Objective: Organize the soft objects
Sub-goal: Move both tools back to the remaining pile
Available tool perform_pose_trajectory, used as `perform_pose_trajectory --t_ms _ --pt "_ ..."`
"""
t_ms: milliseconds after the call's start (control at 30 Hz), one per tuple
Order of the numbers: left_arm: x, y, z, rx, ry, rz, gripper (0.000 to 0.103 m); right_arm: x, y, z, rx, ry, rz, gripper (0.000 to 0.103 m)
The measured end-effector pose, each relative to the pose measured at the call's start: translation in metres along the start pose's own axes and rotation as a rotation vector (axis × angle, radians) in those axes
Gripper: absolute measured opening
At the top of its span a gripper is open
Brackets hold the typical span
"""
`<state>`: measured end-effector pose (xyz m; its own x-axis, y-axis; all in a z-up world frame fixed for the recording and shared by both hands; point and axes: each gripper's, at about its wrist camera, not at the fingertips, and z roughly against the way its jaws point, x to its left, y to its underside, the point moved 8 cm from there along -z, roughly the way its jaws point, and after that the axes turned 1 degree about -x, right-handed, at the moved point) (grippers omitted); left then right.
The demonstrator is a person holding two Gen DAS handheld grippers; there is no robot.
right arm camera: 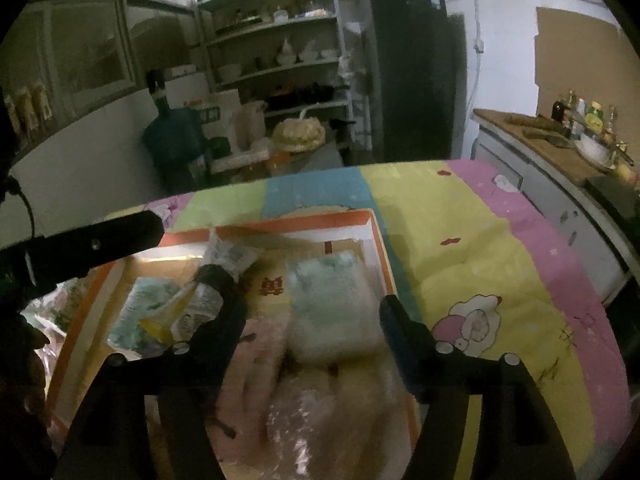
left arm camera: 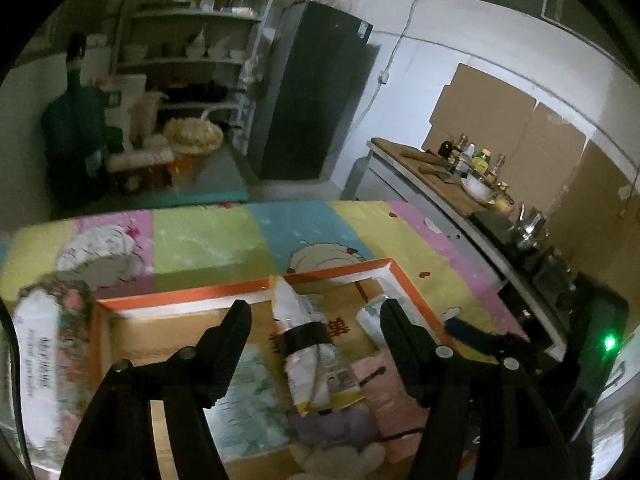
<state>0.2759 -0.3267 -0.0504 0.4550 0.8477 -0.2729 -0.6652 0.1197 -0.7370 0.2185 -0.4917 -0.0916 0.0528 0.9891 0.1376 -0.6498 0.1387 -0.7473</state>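
Tongs first: through your left wrist camera, the left tongs (left arm camera: pixel 316 316) stand wide apart above the orange-rimmed box (left arm camera: pixel 248 286) on the table (left arm camera: pixel 208 236), gripping nothing; a rolled packet banded in black (left arm camera: pixel 306 336) lies between the tips, untouched. Through your right wrist camera, the right tongs (right arm camera: pixel 310 306) gape wide too, empty, over a pale soft bundle (right arm camera: pixel 332 304) inside the same box.

Both views are taken close above the orange-rimmed box (left arm camera: pixel 248 286), angled down and forward. It is framed from the left by one, from the right by the other; box (right arm camera: pixel 280 224) and shelves (left arm camera: pixel 188 16) are shared.
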Motion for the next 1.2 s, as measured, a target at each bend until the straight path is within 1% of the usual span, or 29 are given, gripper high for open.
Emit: perform_pose_trajectory --t_ms 100,300,500,633,767,967,1200 --pt "0.002 -0.001 0.012 -0.029 -0.012 -0.021 0.067 0.005 -0.002 0.009 -0.03 0.005 -0.002 0.074" --pt "0.007 0.001 0.041 -0.1 -0.025 -0.071 0.067 0.021 -0.003 0.032 -0.092 0.004 -0.013 0.074" --pt "0.016 0.005 0.077 -0.187 -0.091 -0.148 0.067 0.043 0.0 0.057 -0.203 0.029 -0.028 0.074" --pt "0.027 0.009 0.099 -0.227 -0.148 -0.171 0.067 0.06 0.002 0.07 -0.242 0.021 -0.034 0.074" --pt "0.044 0.015 0.117 -0.246 -0.196 -0.155 0.066 0.08 0.004 0.08 -0.265 0.011 -0.025 0.074" --pt "0.072 0.027 0.138 -0.242 -0.271 -0.12 0.066 0.108 0.008 0.089 -0.276 -0.013 -0.011 0.074" --pt "0.101 0.042 0.163 -0.255 -0.304 -0.086 0.066 0.14 0.015 0.096 -0.283 -0.044 0.011 0.074"
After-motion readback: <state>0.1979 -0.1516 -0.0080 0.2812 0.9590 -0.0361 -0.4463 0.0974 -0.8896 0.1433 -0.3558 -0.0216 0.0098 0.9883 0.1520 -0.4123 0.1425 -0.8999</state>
